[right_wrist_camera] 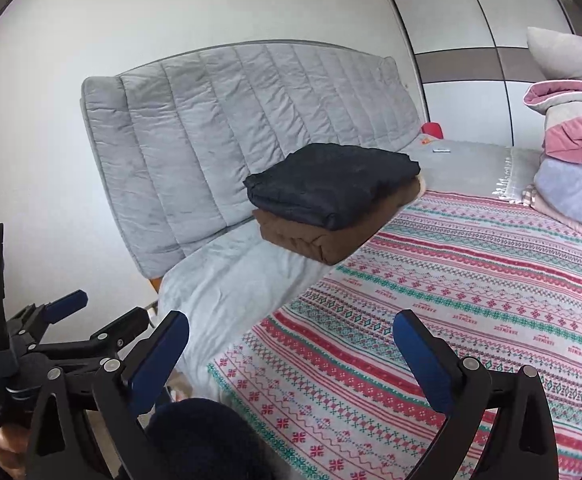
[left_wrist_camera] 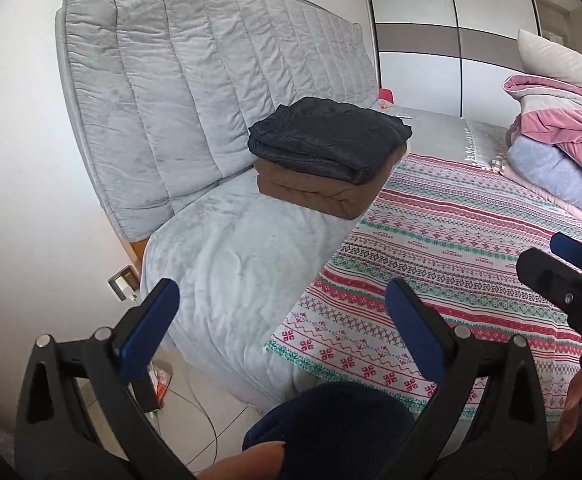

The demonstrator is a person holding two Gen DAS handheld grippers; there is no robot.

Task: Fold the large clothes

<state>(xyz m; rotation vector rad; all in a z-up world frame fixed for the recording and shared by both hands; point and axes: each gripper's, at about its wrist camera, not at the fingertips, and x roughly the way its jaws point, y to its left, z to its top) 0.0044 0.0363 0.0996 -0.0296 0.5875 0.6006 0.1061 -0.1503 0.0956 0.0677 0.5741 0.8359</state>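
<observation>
A folded dark navy garment (left_wrist_camera: 331, 136) lies on a folded brown garment (left_wrist_camera: 323, 188), stacked by the grey headboard (left_wrist_camera: 195, 88); the stack also shows in the right wrist view (right_wrist_camera: 331, 184) (right_wrist_camera: 323, 236). My left gripper (left_wrist_camera: 283, 316) is open and empty, held above the bed's near edge. My right gripper (right_wrist_camera: 291, 348) is open and empty over the patterned sheet (right_wrist_camera: 431, 300). The right gripper shows at the right of the left wrist view (left_wrist_camera: 567, 280); the left gripper shows at the left of the right wrist view (right_wrist_camera: 91, 316).
A pile of pink and lavender bedding (left_wrist_camera: 559, 148) with a pillow (left_wrist_camera: 559, 60) sits at the right of the bed. A wardrobe (left_wrist_camera: 451, 40) stands behind. A wall socket (left_wrist_camera: 121, 280) and cables on the tiled floor (left_wrist_camera: 195, 412) are at the left. A dark sleeve (left_wrist_camera: 331, 424) is near the camera.
</observation>
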